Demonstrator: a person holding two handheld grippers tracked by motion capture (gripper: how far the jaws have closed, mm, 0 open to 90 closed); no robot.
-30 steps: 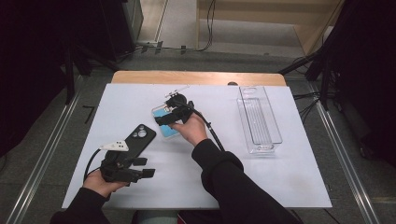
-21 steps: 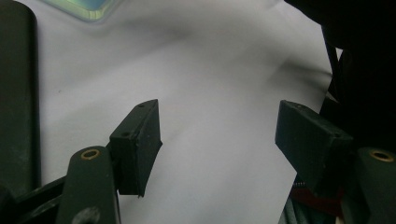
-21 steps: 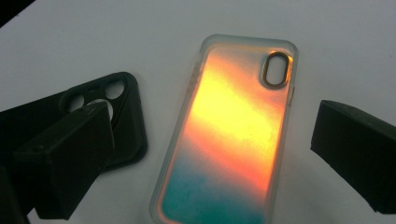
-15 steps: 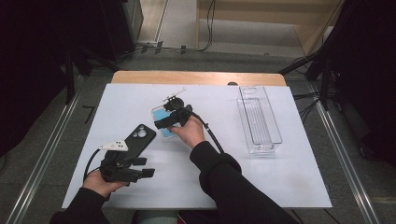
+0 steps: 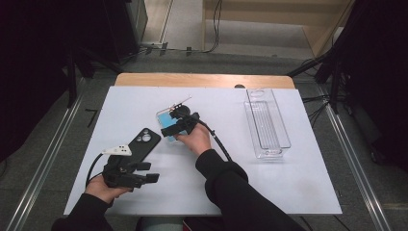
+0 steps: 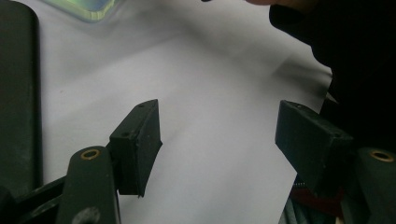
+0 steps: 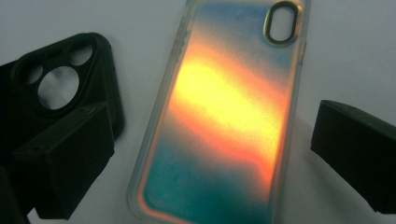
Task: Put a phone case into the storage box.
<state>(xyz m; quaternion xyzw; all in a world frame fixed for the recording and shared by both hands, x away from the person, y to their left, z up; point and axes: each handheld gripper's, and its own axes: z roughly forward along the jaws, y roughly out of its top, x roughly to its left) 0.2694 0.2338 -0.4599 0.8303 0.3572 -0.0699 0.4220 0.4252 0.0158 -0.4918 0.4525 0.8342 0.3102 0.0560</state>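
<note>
My right jaws stand wide apart, one on each side of the shiny case [image 7: 224, 116], which lies flat on the table [image 5: 288, 183] right under them with its camera hole at the far end. My right gripper [image 5: 179, 126] hovers just over it; the black case [image 7: 56, 88] sits beside my left-hand jaw, near but not touching the shiny one. My left gripper [image 6: 219, 140] rests low on the table, jaws open too and empty, the black case along its left edge. To grip well, I think I should come down square over the long sides, keep the left-hand jaw clear of the black case, and close on the rim, not the flat back, as the thin edge may slip. The clear tray [image 5: 267, 122] waits well off to the side
</note>
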